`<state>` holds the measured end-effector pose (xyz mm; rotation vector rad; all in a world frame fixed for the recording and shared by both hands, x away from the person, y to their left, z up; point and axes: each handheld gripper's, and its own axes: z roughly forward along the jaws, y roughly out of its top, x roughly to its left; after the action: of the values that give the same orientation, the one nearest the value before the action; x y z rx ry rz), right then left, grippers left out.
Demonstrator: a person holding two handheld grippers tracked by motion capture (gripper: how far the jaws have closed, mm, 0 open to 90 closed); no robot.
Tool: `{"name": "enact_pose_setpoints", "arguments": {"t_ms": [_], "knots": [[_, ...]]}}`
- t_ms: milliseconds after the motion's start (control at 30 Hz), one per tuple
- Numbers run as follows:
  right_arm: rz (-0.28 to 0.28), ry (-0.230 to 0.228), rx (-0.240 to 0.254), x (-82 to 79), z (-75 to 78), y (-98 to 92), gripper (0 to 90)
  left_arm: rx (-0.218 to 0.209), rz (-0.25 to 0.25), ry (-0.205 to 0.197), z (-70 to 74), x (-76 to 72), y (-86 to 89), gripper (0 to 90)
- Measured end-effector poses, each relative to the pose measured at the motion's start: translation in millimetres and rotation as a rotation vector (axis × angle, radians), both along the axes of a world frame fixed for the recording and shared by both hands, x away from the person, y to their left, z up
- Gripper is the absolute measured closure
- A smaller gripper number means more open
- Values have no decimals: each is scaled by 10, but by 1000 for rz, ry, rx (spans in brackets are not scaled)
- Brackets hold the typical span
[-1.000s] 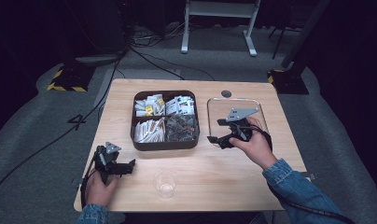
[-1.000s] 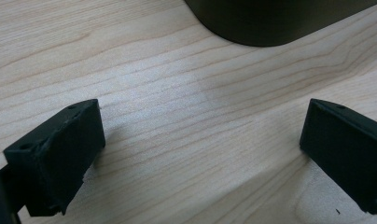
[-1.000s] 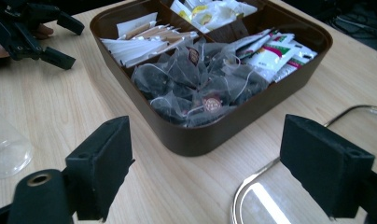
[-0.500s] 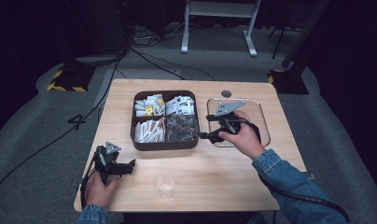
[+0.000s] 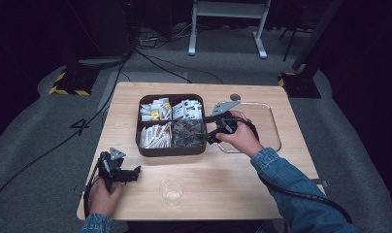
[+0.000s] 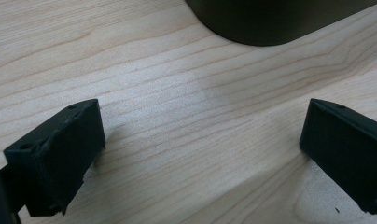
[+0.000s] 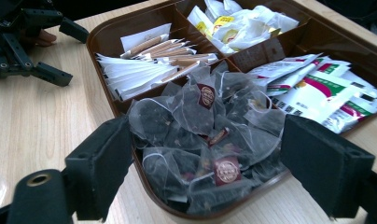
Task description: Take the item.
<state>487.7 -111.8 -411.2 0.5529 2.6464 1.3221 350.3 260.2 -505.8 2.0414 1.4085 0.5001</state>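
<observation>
right gripper (image 7: 205, 163) wide over tea bags (image 7: 200, 135) | lower, pinch one bag only, lift straight | left gripper (image 6: 200, 154) wide, idle on table (image 6: 177, 93)

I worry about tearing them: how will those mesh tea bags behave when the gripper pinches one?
The tea bags look thin, soft and loosely heaped, so one will probably crumple and weigh little. Their tags may drag a neighbour along. The right gripper stands open over them.

The right gripper (image 5: 209, 129) has moved left to the tea bags (image 5: 188, 132)
</observation>
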Motion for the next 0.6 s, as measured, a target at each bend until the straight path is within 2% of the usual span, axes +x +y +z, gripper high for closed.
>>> {"name": "enact_pose_setpoints", "arguments": {"t_ms": [233,367,600], "knots": [[31,19,-39,31,-71,166,235,0,-1,0,0,2,1,3],[33,37,-42,58,-120,252,281,0,-1,0,0,1,1,3],[38,41,-53,102,-238,398,339,0,-1,0,0,2,1,3]]}}
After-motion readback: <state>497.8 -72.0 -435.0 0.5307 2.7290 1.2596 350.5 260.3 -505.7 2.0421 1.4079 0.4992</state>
